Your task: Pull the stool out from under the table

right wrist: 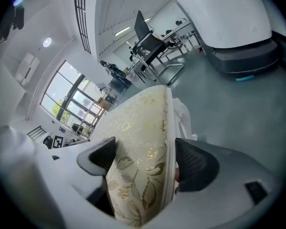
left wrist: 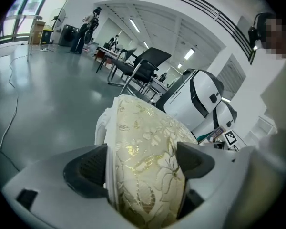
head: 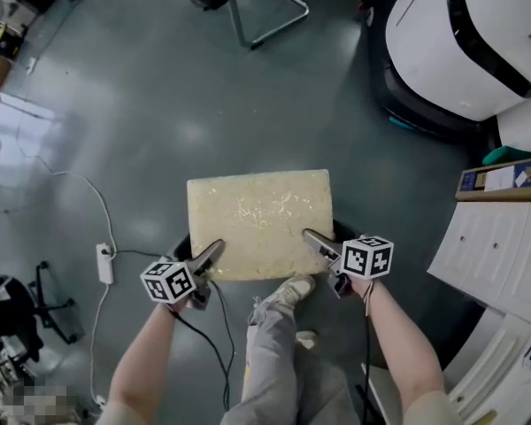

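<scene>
The stool (head: 258, 220) has a cream seat cushion with a gold flower pattern and a white frame, and stands on the grey floor just in front of my feet. My left gripper (head: 212, 253) is shut on the cushion's near left corner, my right gripper (head: 314, 240) on its near right corner. In the left gripper view the cushion (left wrist: 143, 147) fills the gap between the dark pads (left wrist: 88, 168). The right gripper view shows the cushion's edge (right wrist: 138, 142) clamped the same way between that gripper's pads (right wrist: 193, 163). No table stands over the stool.
A large white machine (head: 460, 42) stands at the back right, with a white cabinet (head: 496, 255) nearer on the right. A metal-framed chair (head: 257, 7) is at the back. A power strip (head: 104, 262) with its cable lies on the floor at left. My shoe (head: 288, 292) touches the stool's near edge.
</scene>
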Tool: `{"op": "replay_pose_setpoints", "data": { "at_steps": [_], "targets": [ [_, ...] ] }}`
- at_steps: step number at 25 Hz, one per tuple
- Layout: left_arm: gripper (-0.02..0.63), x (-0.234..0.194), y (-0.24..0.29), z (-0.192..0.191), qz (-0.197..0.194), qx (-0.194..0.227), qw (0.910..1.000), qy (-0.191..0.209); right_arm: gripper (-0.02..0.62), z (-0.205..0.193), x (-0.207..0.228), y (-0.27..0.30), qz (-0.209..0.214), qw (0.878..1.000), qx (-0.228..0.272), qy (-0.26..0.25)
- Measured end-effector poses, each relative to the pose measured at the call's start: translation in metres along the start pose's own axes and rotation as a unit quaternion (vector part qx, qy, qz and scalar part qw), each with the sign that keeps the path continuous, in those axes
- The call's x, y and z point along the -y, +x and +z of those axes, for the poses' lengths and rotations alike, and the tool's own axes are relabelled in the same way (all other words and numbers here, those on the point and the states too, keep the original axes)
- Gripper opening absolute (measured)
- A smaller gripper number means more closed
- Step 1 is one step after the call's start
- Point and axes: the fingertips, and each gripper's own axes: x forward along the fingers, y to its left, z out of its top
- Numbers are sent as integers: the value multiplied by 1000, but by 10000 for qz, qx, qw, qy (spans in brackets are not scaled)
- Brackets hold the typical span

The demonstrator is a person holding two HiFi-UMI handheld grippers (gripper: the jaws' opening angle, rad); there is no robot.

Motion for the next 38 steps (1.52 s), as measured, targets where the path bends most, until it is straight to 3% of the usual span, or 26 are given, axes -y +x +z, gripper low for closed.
{"op": "replay_pose_setpoints", "data": {
  "at_steps": [7, 22, 30, 31, 33, 36, 38],
  "targets": [
    [460, -49, -13, -17, 120, 326, 9993, -160, 394, -16, -13, 47, 88, 9993, -225, -274],
    [462, -65, 1, -40, 187, 385, 9982, -410, 402, -15, -5, 58, -97, 9987, -134, -478],
    [462, -65, -8, -28, 833, 275, 9961, 114, 399, 4, -16, 34, -692, 9944, 56, -801],
    [460, -65, -14, -26, 948, 221, 9951, 183, 384, 9, -21, 28, -780, 9930, 119, -884],
    [459, -59, -24, -24, 1033, 39, 9939, 380, 296, 24, -34, 13, -995, 9881, 335, -1128],
    [454, -37, -34, -14, 893, -121, 9937, 673, 219, 52, -55, -16, -1184, 9818, 689, -1312],
    [399, -20, -42, 2, 865, -51, 9932, 776, 159, 69, -70, -33, -1207, 9797, 832, -1369]
  ]
}}
